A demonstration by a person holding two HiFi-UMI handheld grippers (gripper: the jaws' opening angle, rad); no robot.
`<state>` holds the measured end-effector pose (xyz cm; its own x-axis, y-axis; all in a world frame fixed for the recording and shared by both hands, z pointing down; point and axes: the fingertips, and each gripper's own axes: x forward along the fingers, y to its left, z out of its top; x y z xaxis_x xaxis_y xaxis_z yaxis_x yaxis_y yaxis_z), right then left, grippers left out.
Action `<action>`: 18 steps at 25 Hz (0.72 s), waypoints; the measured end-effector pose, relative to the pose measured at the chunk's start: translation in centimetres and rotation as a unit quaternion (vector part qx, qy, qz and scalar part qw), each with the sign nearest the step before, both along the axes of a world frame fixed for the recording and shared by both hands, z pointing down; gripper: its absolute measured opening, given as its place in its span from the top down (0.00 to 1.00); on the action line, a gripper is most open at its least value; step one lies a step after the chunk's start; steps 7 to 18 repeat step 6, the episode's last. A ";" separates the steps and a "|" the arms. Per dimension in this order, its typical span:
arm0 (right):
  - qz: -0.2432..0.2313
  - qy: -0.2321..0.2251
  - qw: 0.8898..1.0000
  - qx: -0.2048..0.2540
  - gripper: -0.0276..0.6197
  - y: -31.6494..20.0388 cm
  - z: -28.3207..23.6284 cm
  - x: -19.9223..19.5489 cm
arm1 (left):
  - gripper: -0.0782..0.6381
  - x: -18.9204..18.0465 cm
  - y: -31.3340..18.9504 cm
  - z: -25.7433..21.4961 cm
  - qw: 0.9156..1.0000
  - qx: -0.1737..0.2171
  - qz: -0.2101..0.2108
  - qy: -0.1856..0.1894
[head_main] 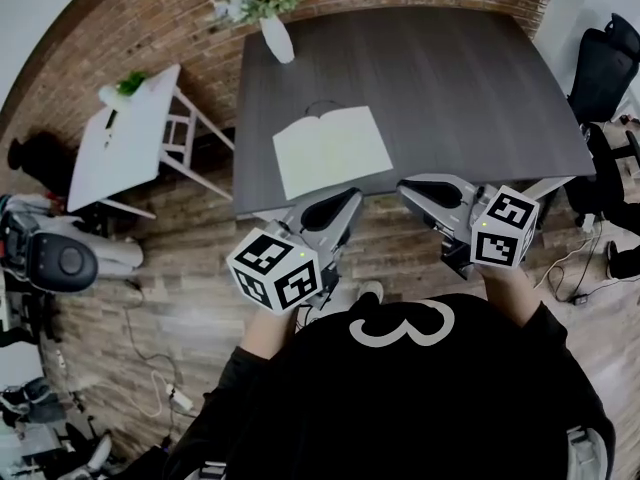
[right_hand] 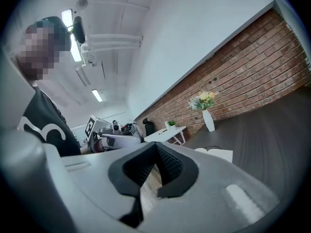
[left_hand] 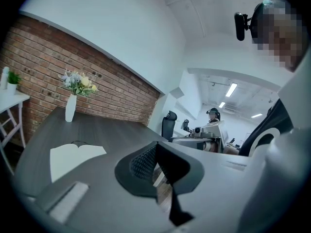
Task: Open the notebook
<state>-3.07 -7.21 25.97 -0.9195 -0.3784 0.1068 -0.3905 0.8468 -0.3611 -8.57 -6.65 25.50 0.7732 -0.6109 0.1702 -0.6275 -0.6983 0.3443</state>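
The notebook lies open on the dark table, its white pages up, near the table's front edge. It also shows in the left gripper view as the notebook and in the right gripper view as the notebook. My left gripper hangs just in front of the table edge below the notebook, jaws shut and empty. My right gripper is beside it to the right, also shut with nothing held. Neither touches the notebook. The left gripper and the right gripper point at each other.
A white vase of flowers stands at the table's far left corner. A white side table with a small plant is to the left. Office chairs stand at the right. Cables and equipment lie on the wood floor.
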 end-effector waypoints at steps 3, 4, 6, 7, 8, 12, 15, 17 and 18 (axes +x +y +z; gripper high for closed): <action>0.003 0.009 1.000 0.008 0.96 0.2 0.6 -0.3 | 0.87 -0.3 0.1 0.6 1.000 -0.001 0.000 0.000; 0.005 0.011 1.000 0.006 0.96 0.2 0.9 -0.4 | 0.87 -0.5 0.2 0.8 1.000 -0.002 0.000 -0.001; 0.008 0.013 1.000 0.004 0.96 0.2 1.5 -0.7 | 0.87 -1.0 0.1 1.0 1.000 -0.002 0.000 -0.002; 0.008 0.013 1.000 0.004 0.96 0.2 1.5 -0.7 | 0.87 -1.0 0.1 1.0 1.000 -0.002 0.000 -0.002; 0.008 0.013 1.000 0.004 0.96 0.2 1.5 -0.7 | 0.87 -1.0 0.1 1.0 1.000 -0.002 0.000 -0.002; 0.008 0.013 1.000 0.004 0.96 0.2 1.5 -0.7 | 0.87 -1.0 0.1 1.0 1.000 -0.002 0.000 -0.002; 0.008 0.013 1.000 0.004 0.96 0.2 1.5 -0.7 | 0.87 -1.0 0.1 1.0 1.000 -0.002 0.000 -0.002; 0.008 0.013 1.000 0.004 0.96 0.2 1.5 -0.7 | 0.87 -1.0 0.1 1.0 1.000 -0.002 0.000 -0.002; 0.008 0.013 1.000 0.004 0.96 0.2 1.5 -0.7 | 0.87 -1.0 0.1 1.0 1.000 -0.002 0.000 -0.002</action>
